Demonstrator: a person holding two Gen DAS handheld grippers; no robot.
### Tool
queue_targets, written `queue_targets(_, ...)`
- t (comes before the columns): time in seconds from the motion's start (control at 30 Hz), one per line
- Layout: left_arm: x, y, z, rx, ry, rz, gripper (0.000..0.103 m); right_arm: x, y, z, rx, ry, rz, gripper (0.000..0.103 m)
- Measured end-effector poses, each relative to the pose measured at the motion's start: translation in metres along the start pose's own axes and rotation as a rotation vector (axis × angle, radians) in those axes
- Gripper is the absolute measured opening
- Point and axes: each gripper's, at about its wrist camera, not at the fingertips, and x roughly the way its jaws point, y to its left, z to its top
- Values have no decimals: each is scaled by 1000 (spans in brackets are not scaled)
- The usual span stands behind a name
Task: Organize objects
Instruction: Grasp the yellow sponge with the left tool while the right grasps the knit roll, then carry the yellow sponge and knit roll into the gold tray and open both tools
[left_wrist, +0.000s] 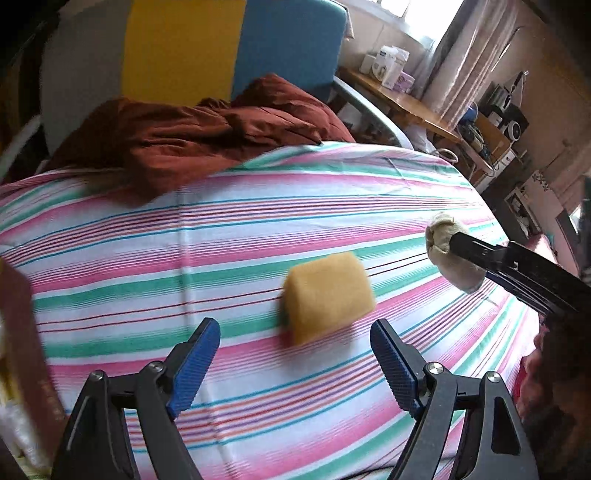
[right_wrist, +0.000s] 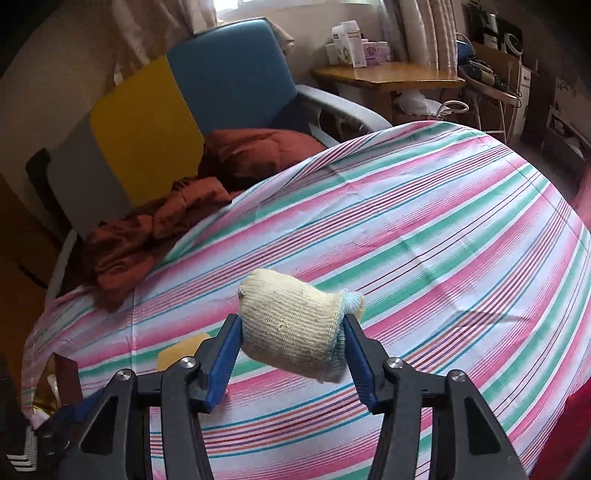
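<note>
While the left gripper (left_wrist: 295, 332) hangs above the striped sheet (left_wrist: 258, 221), its jaws stand wide apart with nothing between the blue pads (left_wrist: 195, 365). A yellow sponge (left_wrist: 327, 295) lies on the sheet just ahead of the fingertips, closer to the right-hand finger, apart from both pads. A dark green layer shows along the sponge's lower left edge. The sponge looks blurred in the left wrist view.

Right gripper (right_wrist: 291, 332): jaws clamped on a rolled cream knitted glove (right_wrist: 295, 332), one pad pressed on each side of the bundle. The glove's cuff end, tinged pale blue, bulges out past the right pad. From the left wrist view the same gripper (left_wrist: 448, 253) enters from the right edge, with the glove (left_wrist: 443, 251) lifted clear of the sheet. The sponge (right_wrist: 184, 350) shows in the right wrist view only as a yellow corner behind the left finger.

Background: a rust-brown crumpled cloth (left_wrist: 199, 136) lies at the far edge of the sheet, partly on a chair (right_wrist: 236, 77) with blue, yellow and grey panels. A wooden table (right_wrist: 388, 75) with small boxes (right_wrist: 351, 44) stands beyond, near curtains. A dark reddish-brown block (left_wrist: 18, 332) sits at the left edge of the left wrist view; what it is cannot be told.
</note>
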Motion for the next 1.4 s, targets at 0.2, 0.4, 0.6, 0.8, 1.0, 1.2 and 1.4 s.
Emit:
queue_targets(0.2, 36, -27, 12, 28, 29, 29, 86, -2, -5, 2, 21, -9, 41, 55)
queue_targets(0.4, 63, -28, 15, 32, 60, 55, 66, 0, -3, 2, 8, -9, 58, 55)
queue_targets(0.6, 31, -21, 0, 71, -14, 57, 57, 3, 2, 1, -30, 0, 92, 55)
queue_targets(0.8, -40, -4, -21, 82, -127, 92, 58, 3, 23, -8, -118, 10, 178, 55)
queue_targets(1.0, -101, 16, -41, 76, -223, 146, 59, 7, 53, -21, -226, 29, 223, 55)
queue_targets(1.2, -151, 42, -64, 61, -298, 192, 60, 11, 81, -37, -300, 72, 255, 55)
queue_targets(1.4, -181, 69, -87, 29, -332, 223, 61, -1, 114, -61, -357, 103, 292, 55)
